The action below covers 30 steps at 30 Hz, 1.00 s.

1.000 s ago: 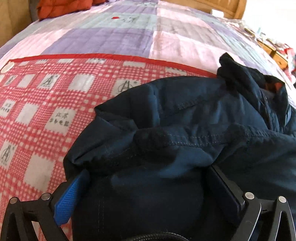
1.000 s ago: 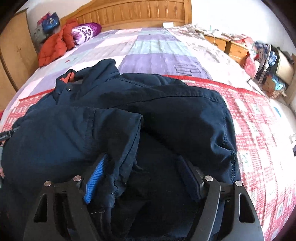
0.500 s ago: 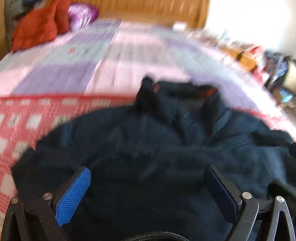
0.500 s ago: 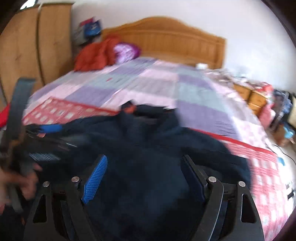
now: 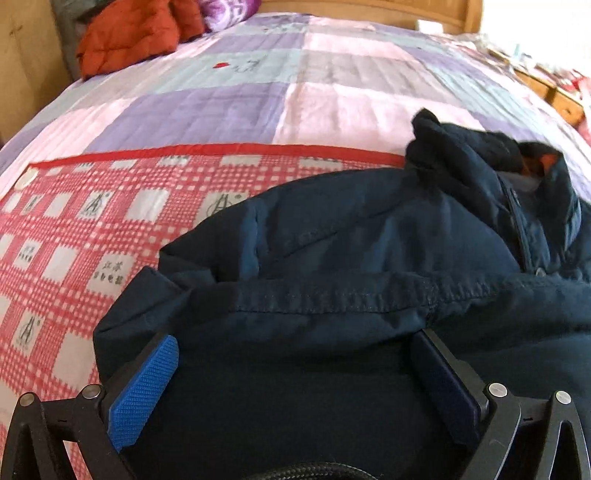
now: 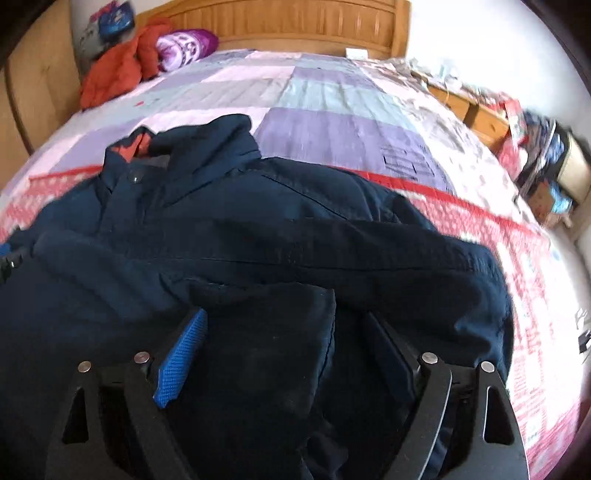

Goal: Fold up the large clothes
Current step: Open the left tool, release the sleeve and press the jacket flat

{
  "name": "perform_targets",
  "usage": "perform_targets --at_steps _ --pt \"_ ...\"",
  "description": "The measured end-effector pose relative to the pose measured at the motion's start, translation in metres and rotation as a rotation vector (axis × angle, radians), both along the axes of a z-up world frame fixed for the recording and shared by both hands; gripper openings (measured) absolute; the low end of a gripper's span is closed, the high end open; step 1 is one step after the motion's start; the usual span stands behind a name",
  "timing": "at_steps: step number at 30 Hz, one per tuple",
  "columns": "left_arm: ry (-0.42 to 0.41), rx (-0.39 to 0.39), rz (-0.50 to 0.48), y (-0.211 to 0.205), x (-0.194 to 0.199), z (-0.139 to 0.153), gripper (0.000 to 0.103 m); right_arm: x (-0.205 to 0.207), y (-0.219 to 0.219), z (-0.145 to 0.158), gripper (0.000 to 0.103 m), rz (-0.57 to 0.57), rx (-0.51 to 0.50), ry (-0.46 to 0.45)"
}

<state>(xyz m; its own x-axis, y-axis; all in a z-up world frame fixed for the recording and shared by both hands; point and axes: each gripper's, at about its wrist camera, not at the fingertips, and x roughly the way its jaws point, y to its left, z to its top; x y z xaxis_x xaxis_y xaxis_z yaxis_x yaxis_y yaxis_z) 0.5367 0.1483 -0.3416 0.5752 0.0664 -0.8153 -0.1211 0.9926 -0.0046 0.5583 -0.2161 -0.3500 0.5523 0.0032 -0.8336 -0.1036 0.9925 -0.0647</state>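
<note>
A dark navy jacket lies on a red checked mat on the bed, its collar with orange lining at the far end. My left gripper is open, its fingers wide apart over the jacket's near left edge, where a hemmed fold crosses between them. The jacket also fills the right wrist view. My right gripper is open over the jacket's near right part, a folded flap of fabric lying between its fingers.
The bed has a purple and pink patchwork quilt and a wooden headboard. A red padded garment and a purple pillow lie at the far left. Cluttered wooden bedside cabinets stand to the right.
Both grippers lifted up and back from the jacket half a second ago, then came down again onto its near edge. The jacket's near part now lies folded forward with a hem across it.
</note>
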Motion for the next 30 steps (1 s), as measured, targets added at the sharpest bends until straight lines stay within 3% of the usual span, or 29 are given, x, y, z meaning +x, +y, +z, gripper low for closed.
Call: perform_targets --at_steps 3,5,6,8,10,13,14,15,16,17,18,21,24,28,30 --pt "-0.011 -0.033 0.006 0.002 -0.011 0.008 0.103 -0.023 -0.012 0.031 0.089 -0.046 0.128 -0.057" --pt "-0.035 -0.044 -0.013 0.000 -0.024 0.014 0.103 -0.046 -0.025 0.046 0.102 -0.088 0.200 -0.083" --pt "-0.041 -0.043 -0.024 -0.002 -0.028 0.016 0.103 -0.045 -0.025 0.047 0.103 -0.102 0.220 -0.076" --pt "-0.054 -0.033 -0.048 -0.008 -0.036 0.019 0.103 -0.045 -0.033 0.040 0.103 -0.134 0.258 -0.007" --pt "-0.055 -0.024 -0.055 -0.012 -0.038 0.020 0.103 -0.039 -0.037 0.027 0.103 -0.168 0.222 0.062" --pt "-0.043 -0.046 -0.044 -0.014 -0.036 0.023 0.103 -0.037 -0.037 0.016 0.102 -0.208 0.254 0.094" --pt "-0.043 -0.045 -0.044 -0.016 -0.035 0.024 0.103 -0.036 -0.032 0.017 0.096 -0.183 0.278 0.080" --pt "-0.042 -0.041 -0.049 -0.017 -0.034 0.025 0.103 -0.034 -0.026 0.021 0.059 -0.139 0.285 0.067" --pt "-0.043 -0.033 -0.055 -0.020 -0.033 0.027 0.103 -0.030 -0.021 0.023 0.031 -0.105 0.276 0.062" --pt "-0.045 -0.028 -0.060 -0.021 -0.032 0.029 0.103 -0.025 -0.012 0.030 0.030 -0.074 0.220 0.048" --pt "-0.048 -0.025 -0.069 -0.024 -0.031 0.032 0.103 -0.020 -0.007 0.035 0.017 -0.042 0.197 0.029" --pt "-0.086 -0.006 -0.092 -0.032 -0.028 0.044 0.103 -0.005 0.004 0.063 0.014 0.035 0.106 -0.060" --pt "-0.116 0.025 -0.109 -0.039 -0.023 0.049 0.103 0.007 -0.006 0.088 0.014 0.018 0.081 -0.169" --pt "-0.040 0.039 -0.091 -0.040 -0.011 0.029 0.103 0.023 -0.027 0.043 0.014 -0.044 0.051 0.013" --pt "-0.032 0.017 -0.072 -0.037 -0.012 0.023 0.103 0.017 -0.034 0.029 0.014 -0.064 0.024 0.053"
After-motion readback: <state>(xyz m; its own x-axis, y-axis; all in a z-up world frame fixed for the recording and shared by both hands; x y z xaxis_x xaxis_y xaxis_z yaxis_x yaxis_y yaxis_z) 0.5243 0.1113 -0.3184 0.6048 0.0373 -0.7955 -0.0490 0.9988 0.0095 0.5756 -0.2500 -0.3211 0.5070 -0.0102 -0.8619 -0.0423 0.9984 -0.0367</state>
